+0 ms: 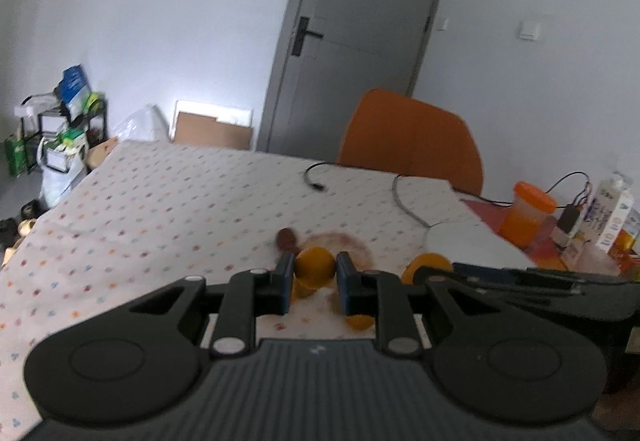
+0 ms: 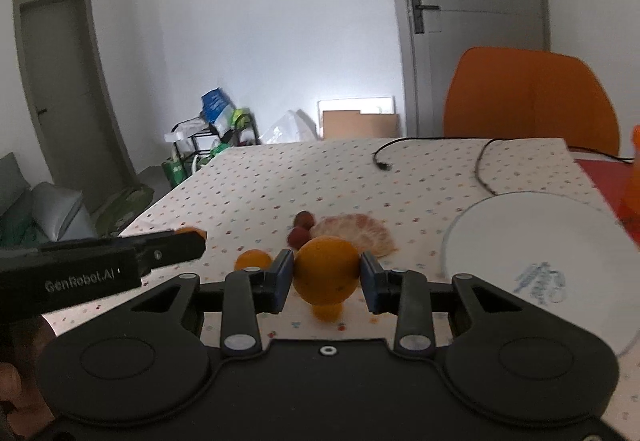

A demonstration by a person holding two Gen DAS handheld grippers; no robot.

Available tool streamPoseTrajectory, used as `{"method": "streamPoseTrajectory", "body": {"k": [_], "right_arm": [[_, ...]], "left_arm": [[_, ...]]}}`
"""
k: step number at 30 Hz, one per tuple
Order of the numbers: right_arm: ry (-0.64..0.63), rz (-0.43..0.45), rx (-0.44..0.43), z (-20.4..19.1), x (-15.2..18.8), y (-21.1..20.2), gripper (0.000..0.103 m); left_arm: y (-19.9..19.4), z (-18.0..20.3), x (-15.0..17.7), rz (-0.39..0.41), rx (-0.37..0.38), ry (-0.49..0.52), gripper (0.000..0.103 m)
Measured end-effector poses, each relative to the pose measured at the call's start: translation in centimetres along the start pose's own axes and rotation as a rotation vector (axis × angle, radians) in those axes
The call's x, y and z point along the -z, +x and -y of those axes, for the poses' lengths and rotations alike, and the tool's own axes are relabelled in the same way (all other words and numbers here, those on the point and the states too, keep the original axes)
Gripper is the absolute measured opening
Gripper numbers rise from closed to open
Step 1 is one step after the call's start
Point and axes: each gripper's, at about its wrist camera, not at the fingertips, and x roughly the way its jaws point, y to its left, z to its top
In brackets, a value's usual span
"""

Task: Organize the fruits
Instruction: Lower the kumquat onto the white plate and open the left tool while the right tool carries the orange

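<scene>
My left gripper (image 1: 315, 264) is shut on a small orange (image 1: 316, 269), held a little above the dotted tablecloth (image 1: 160, 209). In the right wrist view this gripper comes in from the left as a black bar (image 2: 168, 247) with the small orange (image 2: 191, 232) at its tip. My right gripper (image 2: 326, 265) is shut on a larger orange (image 2: 326, 277), also off the cloth. Loose oranges (image 2: 252, 261) (image 2: 328, 312) lie on the cloth below. Two dark red fruits (image 2: 304, 220) sit beside a peeled citrus half (image 2: 356, 231).
A white plate (image 2: 532, 253) lies at the right of the table. Two cables (image 2: 384, 161) trail over the far edge, with an orange chair (image 2: 532, 101) behind. An orange-lidded jar (image 1: 528, 213) and a carton (image 1: 612, 217) stand at the right.
</scene>
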Motion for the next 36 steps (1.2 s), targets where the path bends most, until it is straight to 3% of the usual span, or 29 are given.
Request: {"method": "streamPoseTrajectory", "body": {"k": [20,36], "right_arm": [[0.070,0.078,0.121,4.9,1.0,-4.6,0.034],[0.147,0.101,0.242,9.8,2.3,-5.4,0.034]], "left_arm": [[0.2,5.4,-0.9,0.027,0.074,0.080,0.021],[3.7,10.7,-0.9,-0.047,0.176,0.156,0.021]]}}
